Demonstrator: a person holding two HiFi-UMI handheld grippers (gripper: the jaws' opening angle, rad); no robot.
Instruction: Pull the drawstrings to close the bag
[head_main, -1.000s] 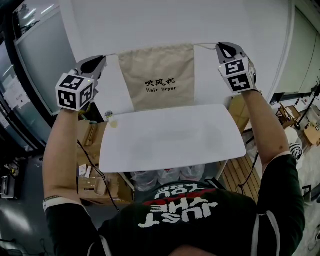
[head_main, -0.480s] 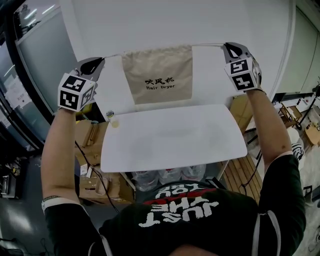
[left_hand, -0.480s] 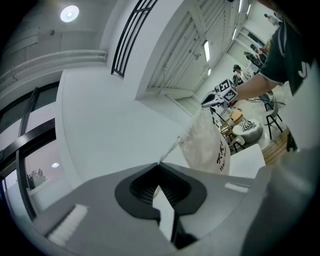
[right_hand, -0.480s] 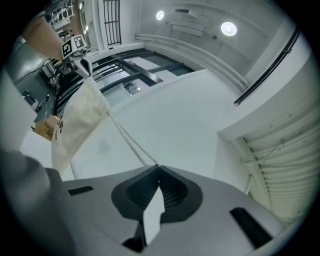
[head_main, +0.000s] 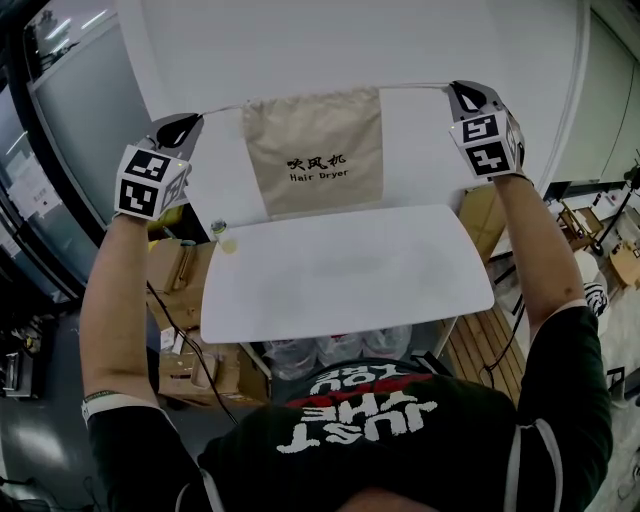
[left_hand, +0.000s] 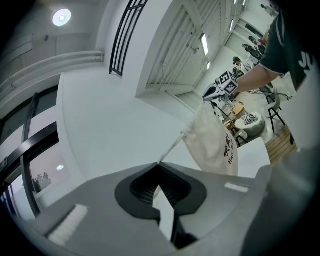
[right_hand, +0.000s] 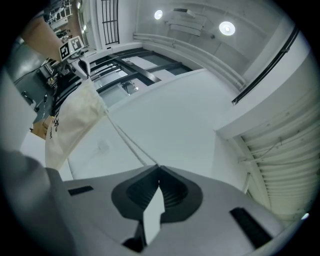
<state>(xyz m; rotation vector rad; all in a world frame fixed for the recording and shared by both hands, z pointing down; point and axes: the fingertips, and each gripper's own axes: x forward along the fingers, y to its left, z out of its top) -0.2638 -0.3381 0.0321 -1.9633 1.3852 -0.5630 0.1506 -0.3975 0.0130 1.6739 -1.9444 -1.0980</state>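
Note:
A beige cloth bag (head_main: 315, 148) with dark print hangs stretched between my two grippers over the white table (head_main: 340, 40). Its left drawstring (head_main: 222, 107) runs taut to my left gripper (head_main: 195, 119), whose jaws are shut on it. The right drawstring (head_main: 415, 87) runs taut to my right gripper (head_main: 456, 89), also shut on it. In the left gripper view the drawstring (left_hand: 172, 146) leaves the left gripper's (left_hand: 159, 164) closed tips toward the bag (left_hand: 215, 142). In the right gripper view two strands of drawstring (right_hand: 131, 143) lead from the right gripper's (right_hand: 158, 166) closed tips to the bag (right_hand: 70, 122).
A lower white tabletop (head_main: 345, 268) lies between me and the bag. Cardboard boxes (head_main: 185, 265) and a cable sit on the floor at the left, more clutter (head_main: 610, 260) at the right. A small round item (head_main: 218, 230) rests at the near tabletop's left corner.
Both grippers have moved outward, the left to the left, the right to the right and slightly farther away. The exposed drawstrings on both sides have grown longer.

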